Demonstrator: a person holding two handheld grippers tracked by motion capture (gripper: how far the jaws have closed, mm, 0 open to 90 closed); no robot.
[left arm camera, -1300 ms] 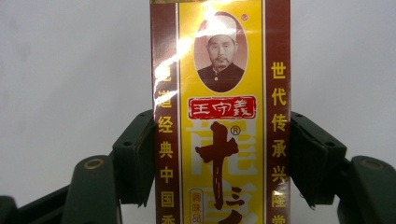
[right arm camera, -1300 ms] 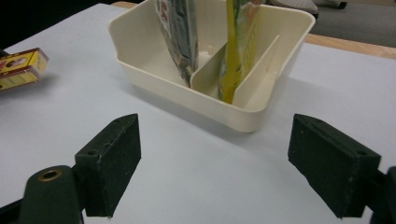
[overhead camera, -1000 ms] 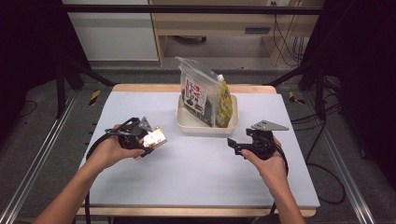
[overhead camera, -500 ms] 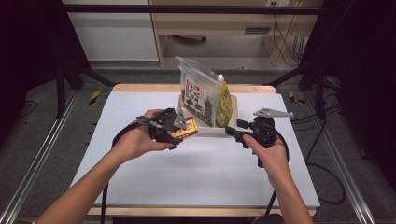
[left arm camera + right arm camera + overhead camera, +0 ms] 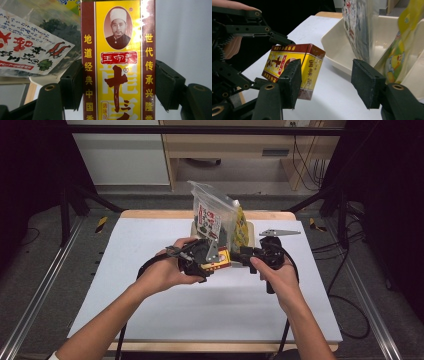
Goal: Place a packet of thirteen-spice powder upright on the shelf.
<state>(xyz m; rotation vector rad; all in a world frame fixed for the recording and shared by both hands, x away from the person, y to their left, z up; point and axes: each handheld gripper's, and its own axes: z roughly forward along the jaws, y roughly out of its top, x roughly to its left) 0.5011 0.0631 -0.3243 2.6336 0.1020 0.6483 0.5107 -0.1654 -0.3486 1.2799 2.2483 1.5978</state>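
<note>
A yellow and red box (image 5: 219, 260) with Chinese print hangs above the white table, just in front of the cream tray (image 5: 251, 240). My left gripper (image 5: 212, 262) is shut on it; in the left gripper view both pads press the long sides of the box (image 5: 117, 62). My right gripper (image 5: 241, 255) faces it from the right. Its jaws have just been closing, with nothing between the pads (image 5: 368, 82). The box (image 5: 294, 62) sits a little beyond its left pad, still held by the left gripper's fingers (image 5: 278, 38).
The tray (image 5: 337, 47) holds an upright clear bag with a red label (image 5: 210, 215) and a yellow pouch (image 5: 241, 227). Bare white table (image 5: 150, 285) stretches to the left and front. Dark frame rails run along both sides.
My left hand carried the box right and up, from the table's left to the tray front. My right hand rose and shifted left toward the box, and its jaws narrowed.
</note>
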